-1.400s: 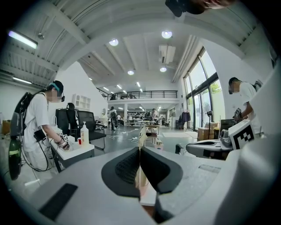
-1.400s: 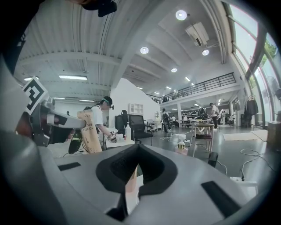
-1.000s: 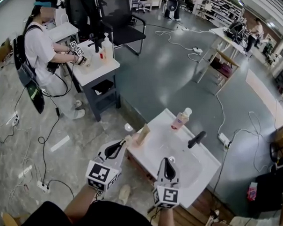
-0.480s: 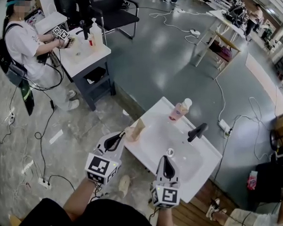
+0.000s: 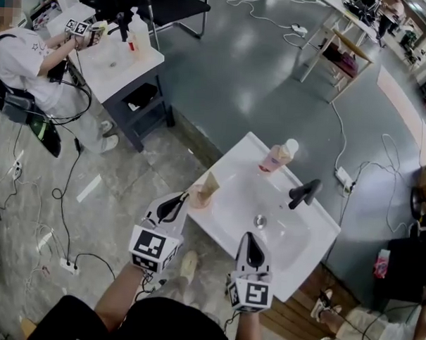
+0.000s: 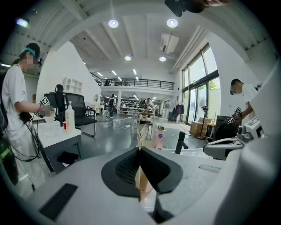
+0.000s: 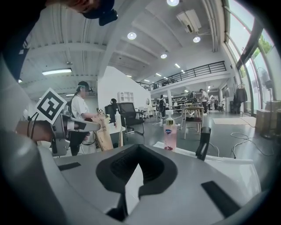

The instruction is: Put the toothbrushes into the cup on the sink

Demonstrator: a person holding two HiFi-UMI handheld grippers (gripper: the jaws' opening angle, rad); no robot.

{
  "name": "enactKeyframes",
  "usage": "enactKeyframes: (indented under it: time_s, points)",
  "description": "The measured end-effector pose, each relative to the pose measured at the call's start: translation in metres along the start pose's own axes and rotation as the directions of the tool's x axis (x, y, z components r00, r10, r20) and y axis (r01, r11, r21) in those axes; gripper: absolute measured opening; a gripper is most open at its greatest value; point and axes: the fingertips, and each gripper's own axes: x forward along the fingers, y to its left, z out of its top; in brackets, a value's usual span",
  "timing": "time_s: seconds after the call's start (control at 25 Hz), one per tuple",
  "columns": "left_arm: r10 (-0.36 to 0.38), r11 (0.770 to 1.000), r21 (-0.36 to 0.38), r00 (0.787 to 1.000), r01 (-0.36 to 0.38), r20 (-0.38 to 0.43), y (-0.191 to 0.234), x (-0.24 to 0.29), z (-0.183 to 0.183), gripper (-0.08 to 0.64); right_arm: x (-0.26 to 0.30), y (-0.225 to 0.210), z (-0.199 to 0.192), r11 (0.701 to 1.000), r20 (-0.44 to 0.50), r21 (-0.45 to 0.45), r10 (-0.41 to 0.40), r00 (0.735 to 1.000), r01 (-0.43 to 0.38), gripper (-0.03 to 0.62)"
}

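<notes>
A white sink (image 5: pixel 294 257) stands in front of me on the floor. At its left corner is a pinkish cup (image 5: pixel 197 199) with a tan paper toothbrush pack (image 5: pixel 210 185) upright in it. My left gripper (image 5: pixel 178 201) hovers just left of the cup, shut and empty; in the left gripper view its jaws (image 6: pixel 139 151) are pressed together, with the cup (image 6: pixel 143 186) right behind them. My right gripper (image 5: pixel 251 243) is over the sink's near edge, also shut with nothing in it (image 7: pixel 137 151). The tan pack (image 7: pixel 104 137) shows at the left of the right gripper view.
A pink soap bottle (image 5: pixel 277 158) and a black faucet (image 5: pixel 303 193) stand on the sink's far side, with the drain (image 5: pixel 260 221) between. Another person (image 5: pixel 31 66) works at a grey table (image 5: pixel 133 67) far left. Cables and a power strip (image 5: pixel 68 266) lie on the floor.
The head view has swung, so the far table and person slid up and left. Both grippers stay shut in about the same place beside the sink.
</notes>
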Motion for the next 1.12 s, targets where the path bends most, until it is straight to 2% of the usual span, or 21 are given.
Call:
enactKeyframes:
  time_s: [0.64,1.04,1.08,1.12]
  points:
    - [0.011,0.999,-0.043,0.998,-0.013,-0.062,0.016,0.033,-0.04,0.005,0.017,-0.015,-0.029,0.999,-0.067,0.031,-0.019,0.998,0.021,-0.002]
    - [0.02,0.998,-0.054,0.998,-0.023,-0.065,0.017,0.036,-0.042,0.006,0.024,-0.015,-0.034,0.999,-0.078,0.037,-0.011,0.997,0.014,-0.002]
    - [0.016,0.998,-0.058,0.998,-0.02,-0.067,0.017,0.036,-0.043,0.012,0.024,-0.015,-0.034,0.999,-0.078,0.038,-0.011,0.997,0.014,-0.002]
    - [0.005,0.998,-0.063,0.997,-0.009,-0.072,0.015,0.037,-0.044,0.056,0.024,-0.015,-0.033,0.999,-0.078,0.039,-0.013,0.997,0.017,-0.002]
